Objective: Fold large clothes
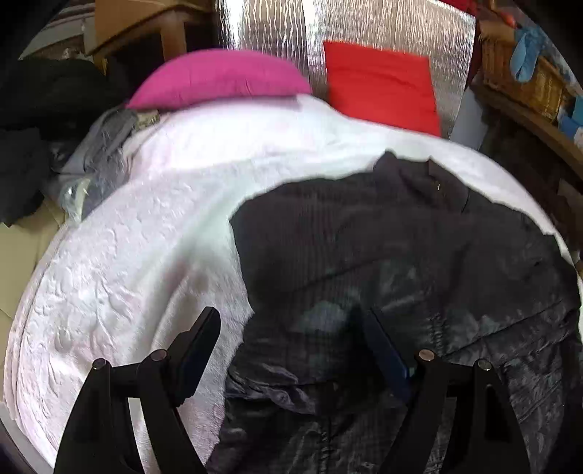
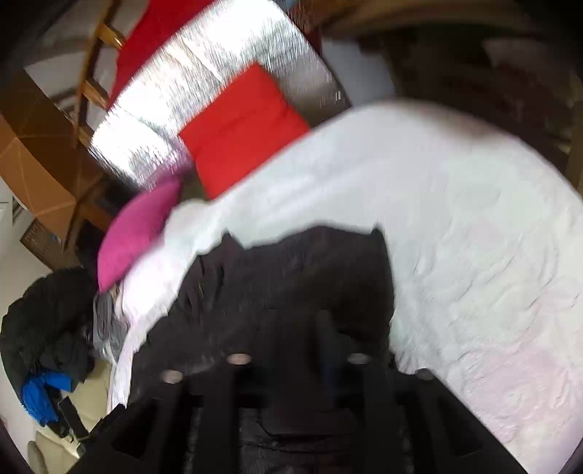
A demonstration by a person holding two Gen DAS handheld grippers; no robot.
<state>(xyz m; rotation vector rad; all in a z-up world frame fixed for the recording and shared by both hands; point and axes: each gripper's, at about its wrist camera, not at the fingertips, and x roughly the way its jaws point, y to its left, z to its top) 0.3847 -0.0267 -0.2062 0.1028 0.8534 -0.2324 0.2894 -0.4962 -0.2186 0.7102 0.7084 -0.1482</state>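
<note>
the dark jacket (image 1: 400, 255) lies partly folded on the white bedspread (image 1: 127, 273); left gripper (image 1: 291, 335) spread wide over its hem; right gripper (image 2: 298, 328) too blurred to tell; next likely needs a hem pinch

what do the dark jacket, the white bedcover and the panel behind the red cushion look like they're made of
Jacket: probably synthetic shell, faintly glossy, crinkled, with a matte ribbed part.
Bedcover: likely quilted cotton, matte, embossed stitching.
Panel: seemingly foil insulation, mirror-bright, ridged.
</note>
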